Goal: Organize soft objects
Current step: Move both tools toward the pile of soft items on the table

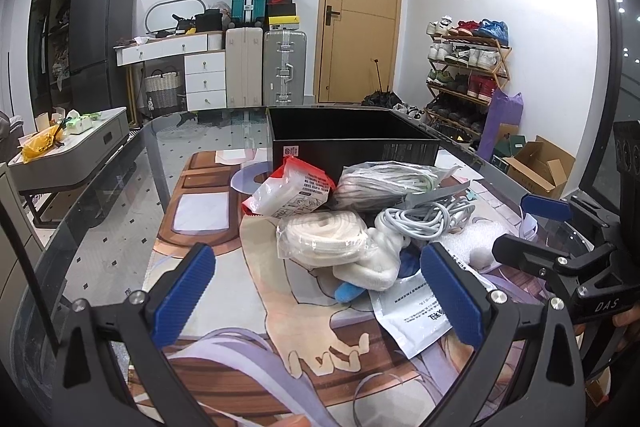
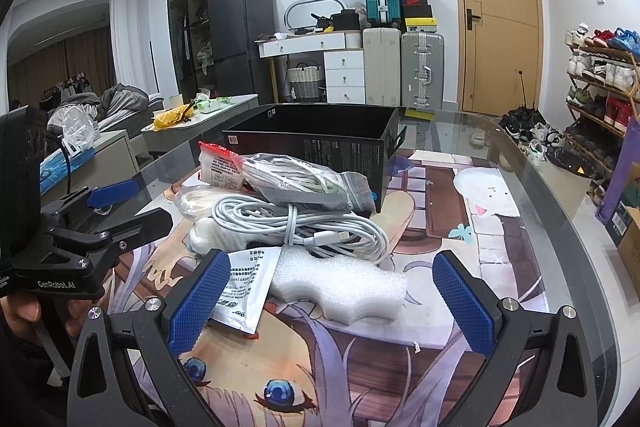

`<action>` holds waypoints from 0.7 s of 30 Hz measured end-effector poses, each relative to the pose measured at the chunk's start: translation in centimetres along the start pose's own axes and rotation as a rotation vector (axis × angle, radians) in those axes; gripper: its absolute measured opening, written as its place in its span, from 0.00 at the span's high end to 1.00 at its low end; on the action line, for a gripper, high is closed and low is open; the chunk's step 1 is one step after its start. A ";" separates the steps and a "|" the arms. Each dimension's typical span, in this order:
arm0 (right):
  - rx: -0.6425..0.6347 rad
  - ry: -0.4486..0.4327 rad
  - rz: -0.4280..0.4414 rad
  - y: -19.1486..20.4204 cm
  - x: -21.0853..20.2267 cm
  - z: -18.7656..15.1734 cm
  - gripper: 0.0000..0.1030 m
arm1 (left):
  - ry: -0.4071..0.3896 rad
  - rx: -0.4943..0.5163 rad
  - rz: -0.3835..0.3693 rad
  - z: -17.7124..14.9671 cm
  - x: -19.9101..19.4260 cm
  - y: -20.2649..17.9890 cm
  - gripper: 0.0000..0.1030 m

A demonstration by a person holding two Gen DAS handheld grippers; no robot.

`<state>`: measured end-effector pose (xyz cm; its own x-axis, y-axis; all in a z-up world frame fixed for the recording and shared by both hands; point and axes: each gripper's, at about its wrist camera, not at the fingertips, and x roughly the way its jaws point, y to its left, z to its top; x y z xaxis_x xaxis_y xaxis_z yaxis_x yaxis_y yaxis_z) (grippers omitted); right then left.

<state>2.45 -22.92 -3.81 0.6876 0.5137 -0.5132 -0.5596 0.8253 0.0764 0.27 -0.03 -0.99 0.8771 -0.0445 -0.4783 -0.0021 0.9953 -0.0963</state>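
Note:
A pile of soft items lies on the printed mat in front of an open black box (image 1: pixel 352 143) (image 2: pixel 320 139). In the pile are a red-and-white packet (image 1: pixel 292 191), a clear bag of cords (image 1: pixel 384 183), a bagged cream roll (image 1: pixel 324 239), a white plush (image 1: pixel 380 259), a coiled white cable (image 2: pixel 296 223), a white foam piece (image 2: pixel 340 283) and a flat white sachet (image 2: pixel 244 287). My left gripper (image 1: pixel 320 291) is open just short of the cream roll and plush. My right gripper (image 2: pixel 332 303) is open around the foam piece, holding nothing.
The glass table edge (image 2: pixel 560 211) curves round on the right. A low side table (image 1: pixel 68 151) with clutter stands to the left. Suitcases (image 1: pixel 264 67), a white desk, a shoe rack (image 1: pixel 468 75) and a cardboard box (image 1: pixel 536 167) line the room behind.

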 end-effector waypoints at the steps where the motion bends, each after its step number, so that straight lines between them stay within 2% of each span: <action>1: 0.003 0.006 -0.001 -0.2 0.1 0.1 0.00 | 0.006 0.003 0.000 0.1 0.2 -0.1 0.00; 5: 0.012 0.049 0.005 -0.7 -0.1 0.4 0.00 | 0.025 0.023 -0.001 0.3 0.3 -0.2 0.00; 15: -0.019 0.153 -0.049 -1.9 -0.4 1.7 0.00 | 0.064 0.043 -0.019 1.2 0.2 -0.3 0.00; 21: 0.024 0.147 -0.030 -3.2 0.1 1.3 0.00 | 0.087 0.068 -0.034 1.5 0.1 -0.8 0.00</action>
<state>4.92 -25.16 -3.00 0.6279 0.4500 -0.6350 -0.5268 0.8463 0.0788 1.10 -0.75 0.33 0.8308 -0.0823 -0.5504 0.0621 0.9965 -0.0554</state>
